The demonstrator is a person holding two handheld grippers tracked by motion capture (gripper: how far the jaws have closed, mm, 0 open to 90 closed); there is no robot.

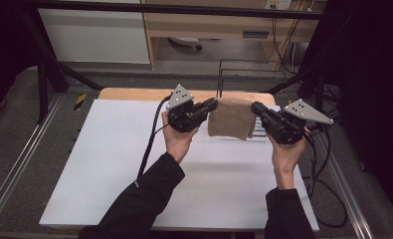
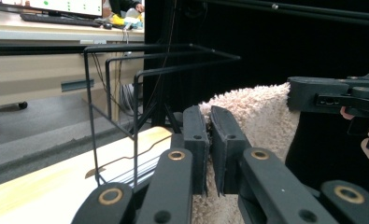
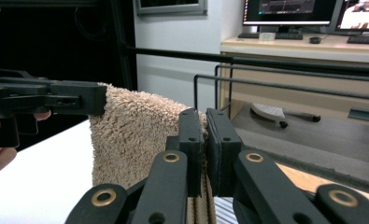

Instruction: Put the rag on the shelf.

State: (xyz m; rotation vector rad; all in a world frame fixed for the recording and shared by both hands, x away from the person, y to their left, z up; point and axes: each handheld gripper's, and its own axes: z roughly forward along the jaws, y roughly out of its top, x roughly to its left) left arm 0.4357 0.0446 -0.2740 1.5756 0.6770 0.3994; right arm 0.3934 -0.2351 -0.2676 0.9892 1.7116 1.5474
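Note:
A beige folded towel [image 1: 230, 117] hangs in the air between my two grippers, above the far part of the white table [image 1: 134, 169]. My left gripper [image 1: 213, 104] is shut on the towel's left top corner, and my right gripper [image 1: 256, 107] is shut on its right top corner. In the left gripper view the fluffy towel [image 2: 261, 116] is pinched between the two black jaws, with the right gripper [image 2: 294, 95] holding its far edge. In the right gripper view the towel [image 3: 135, 135] runs from my jaws to the left gripper [image 3: 100, 99].
A black wire rack [image 1: 244, 74] stands just behind the towel at the table's far edge; its bars [image 2: 140, 93] rise close to the left gripper. A wooden strip [image 1: 134, 93] borders the far side. Cables trail from both grippers.

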